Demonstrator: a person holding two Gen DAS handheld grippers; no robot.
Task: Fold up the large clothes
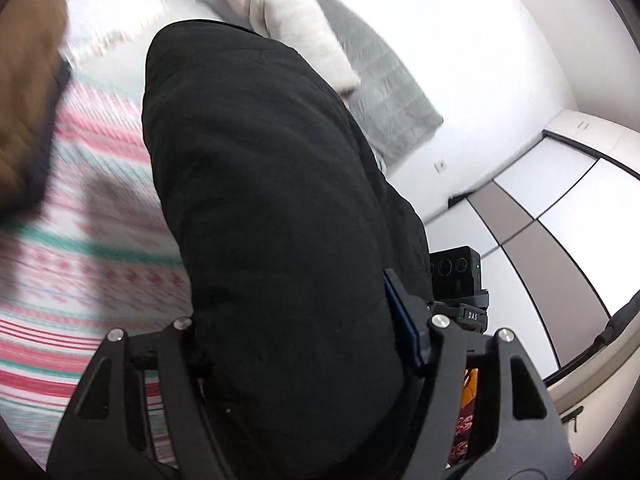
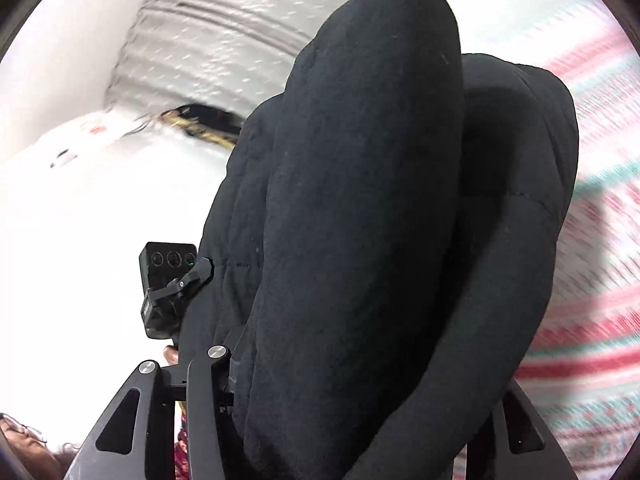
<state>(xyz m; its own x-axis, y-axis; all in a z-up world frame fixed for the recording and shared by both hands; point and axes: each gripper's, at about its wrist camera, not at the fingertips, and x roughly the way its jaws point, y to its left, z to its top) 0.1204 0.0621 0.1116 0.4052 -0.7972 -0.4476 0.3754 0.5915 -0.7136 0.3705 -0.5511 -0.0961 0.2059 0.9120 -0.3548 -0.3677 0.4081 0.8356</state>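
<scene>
The left gripper [image 1: 304, 344] has its jaws clamped on a thick fold of the black coat [image 1: 264, 184], which fills the gap between them and bulges forward past the tips. In the left wrist view the fingertips themselves are buried in the cloth, so how deep the bite goes is hard to say. The right gripper [image 2: 360, 368] likewise grips the coat [image 2: 360, 200], here as two or three padded layers bunched together between the jaws.

The coat hangs between the two grippers, lifted off the striped bedspread [image 1: 80, 208], which lies below and is blurred. Beyond it are a cream pillow [image 1: 300, 36] on a grey quilt [image 1: 384, 92], and a brown garment [image 1: 28, 80] at the left edge of the bed. White wardrobe doors [image 1: 560, 208] stand at the right.

Risks from here, as I judge them: the coat is bulky and slick-looking, so a padded layer may creep out of either bite and let one side drop, spoiling the fold line. The right gripper holds several layers at once; an inner one could slip free unnoticed. If lowered unevenly, the coat may land crooked or overlap the brown garment.
</scene>
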